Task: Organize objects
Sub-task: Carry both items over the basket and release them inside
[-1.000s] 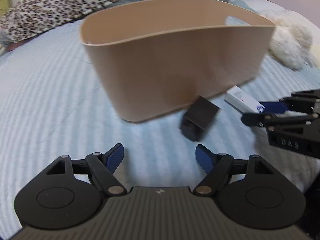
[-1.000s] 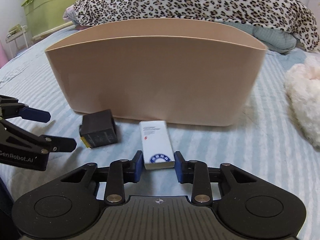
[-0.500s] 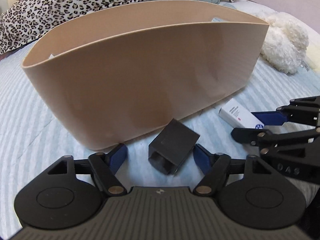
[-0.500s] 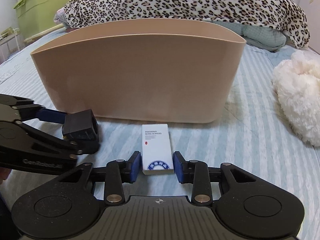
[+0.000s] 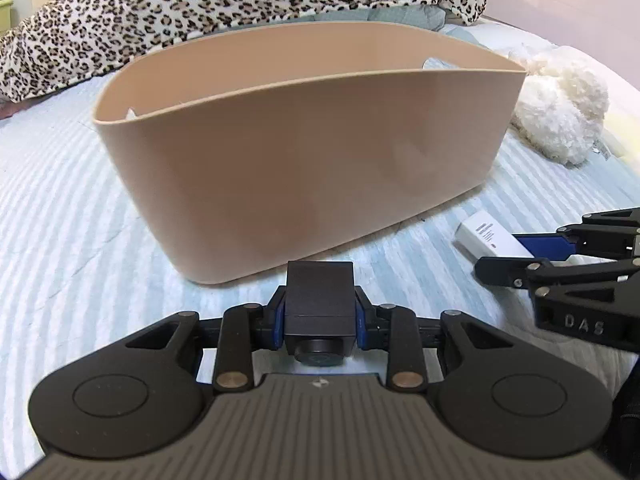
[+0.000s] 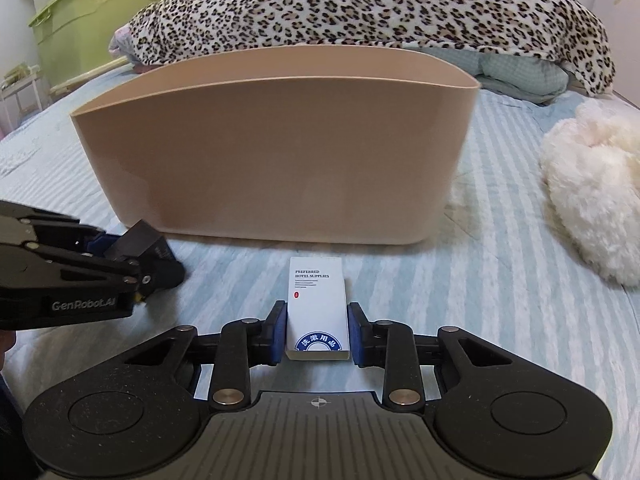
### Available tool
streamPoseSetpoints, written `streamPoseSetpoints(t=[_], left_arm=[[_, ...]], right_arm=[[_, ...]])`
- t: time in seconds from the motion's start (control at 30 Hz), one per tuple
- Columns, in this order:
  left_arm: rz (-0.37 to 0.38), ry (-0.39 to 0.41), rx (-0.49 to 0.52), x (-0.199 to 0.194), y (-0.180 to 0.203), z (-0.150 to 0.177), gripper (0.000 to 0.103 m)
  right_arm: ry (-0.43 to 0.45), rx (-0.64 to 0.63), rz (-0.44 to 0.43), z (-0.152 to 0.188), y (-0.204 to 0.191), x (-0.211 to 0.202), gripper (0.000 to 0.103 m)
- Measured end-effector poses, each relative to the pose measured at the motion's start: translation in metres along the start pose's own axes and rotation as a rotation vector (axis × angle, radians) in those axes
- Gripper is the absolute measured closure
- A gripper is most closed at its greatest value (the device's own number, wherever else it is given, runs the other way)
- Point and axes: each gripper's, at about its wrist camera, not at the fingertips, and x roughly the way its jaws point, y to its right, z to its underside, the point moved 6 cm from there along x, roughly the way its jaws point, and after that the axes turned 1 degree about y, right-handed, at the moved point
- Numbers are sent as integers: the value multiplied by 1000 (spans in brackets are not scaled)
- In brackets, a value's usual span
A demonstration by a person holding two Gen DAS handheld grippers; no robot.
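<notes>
A tan oval bin (image 5: 304,176) stands on the striped blue bed; it also shows in the right wrist view (image 6: 276,160). My left gripper (image 5: 319,320) is shut on a small black box (image 5: 319,300) with a round lens-like end, just in front of the bin. My right gripper (image 6: 318,336) is shut on a flat white box (image 6: 317,308) printed "Preferred Hotel Supplies", lying on the bed before the bin. The white box (image 5: 486,236) and right gripper (image 5: 532,254) show at right in the left wrist view. The left gripper (image 6: 120,258) with the black box (image 6: 148,250) shows at left in the right wrist view.
A leopard-print blanket (image 6: 360,4) lies behind the bin. A white fluffy toy (image 6: 592,200) sits to the right, also in the left wrist view (image 5: 560,112). A green storage box (image 6: 96,20) stands beyond the bed's far left.
My left gripper moved in toward the black box and shut on it. My right gripper stayed around the white box and closed tighter on it.
</notes>
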Motion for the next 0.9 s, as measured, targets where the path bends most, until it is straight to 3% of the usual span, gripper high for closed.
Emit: streamPoseSetpoints(t=[0.23,0.47,0.7,0.9], left_arm=[[-33,51,-25,-38,-14,-6,69],[-45,119,-26,-74,-21,-26,69],[-60,225,-28,-108,-26,-53,69],[-87,279,-21,-113,-32,-87,69]], right_arm=[[24,9,4,0,5,-26,74],[104,-2,8,-15,5,-63,74],[206,1,9,-45,11,-95,74],[297,14,12,-83,15,-109,74]])
